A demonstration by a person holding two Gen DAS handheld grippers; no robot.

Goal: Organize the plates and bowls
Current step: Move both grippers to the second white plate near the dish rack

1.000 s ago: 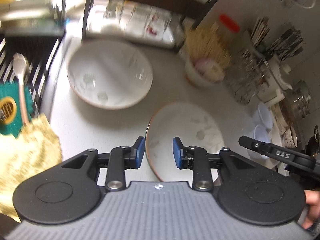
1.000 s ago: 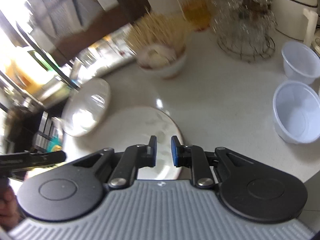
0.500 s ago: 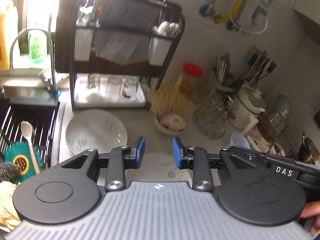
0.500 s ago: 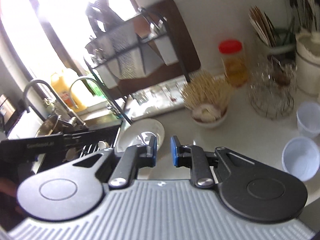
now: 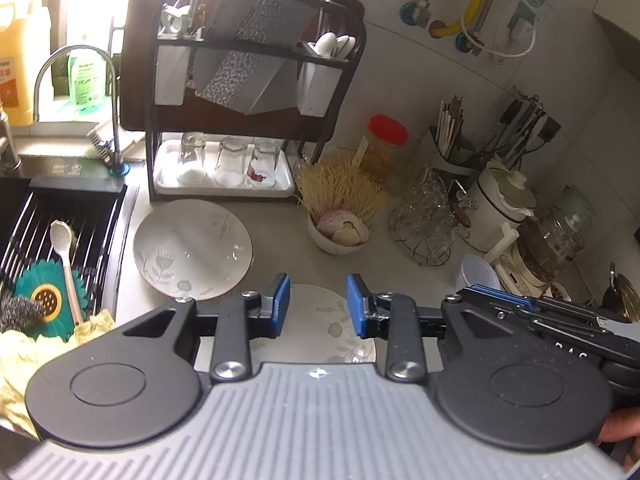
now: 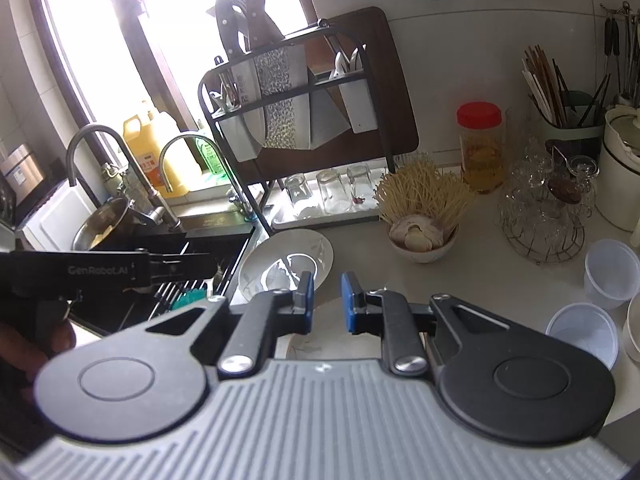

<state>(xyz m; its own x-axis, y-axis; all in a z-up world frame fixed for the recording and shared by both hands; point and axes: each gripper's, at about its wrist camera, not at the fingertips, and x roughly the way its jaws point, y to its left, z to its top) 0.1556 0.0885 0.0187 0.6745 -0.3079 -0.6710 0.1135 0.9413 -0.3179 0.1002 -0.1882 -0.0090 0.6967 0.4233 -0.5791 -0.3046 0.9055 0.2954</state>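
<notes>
While both grippers hover empty | left gripper (image 5: 313,299) jaws parted, just widening; right gripper (image 6: 326,295) nearly closed | near plate (image 5: 320,326) lower centre, far plate (image 5: 192,248) centre-left | descend squarely onto one rim.

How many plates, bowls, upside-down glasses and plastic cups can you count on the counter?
Plates: 2, the far plate and the near plate
Bowl: 1, the bowl
Glasses: 3, first, second, third
Plastic cups: 2, back, front
Total: 8
</notes>
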